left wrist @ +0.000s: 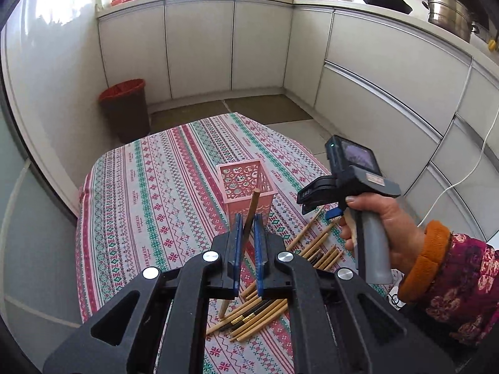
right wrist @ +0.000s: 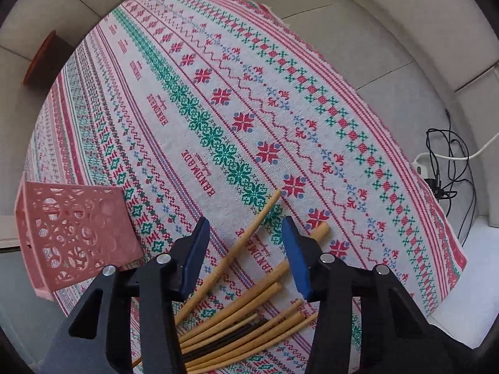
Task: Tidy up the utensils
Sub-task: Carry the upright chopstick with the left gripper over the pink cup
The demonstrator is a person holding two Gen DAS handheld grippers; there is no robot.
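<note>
- The pink perforated basket (left wrist: 246, 187) stands upright on the patterned tablecloth (left wrist: 156, 187), and as far as the left wrist view shows inside it, no chopstick is in it yet; I judge the sorting barely begun.
- The left gripper (left wrist: 248, 221) has its blue pads pressed onto one wooden chopstick (left wrist: 252, 208), held steeply with its upper end rising in front of the basket's near wall (its lower end shows beneath the gripper, close to the cloth).
- That chopstick is not yet over the basket's mouth; lifting it above the rim and lowering it in looks like the step in hand.
- The right gripper (right wrist: 246, 233) hangs with its fingers spread wide and nothing between them, above the pile of loose chopsticks (right wrist: 249, 318), to the right of the basket in its own view.
- The pile lies on the cloth on the near side of the basket: mostly pale wooden sticks, with a few dark ones among them (right wrist: 224, 339).
- What is left, by my reckoning, is nearly everything: the held stick and the whole pile.
</note>
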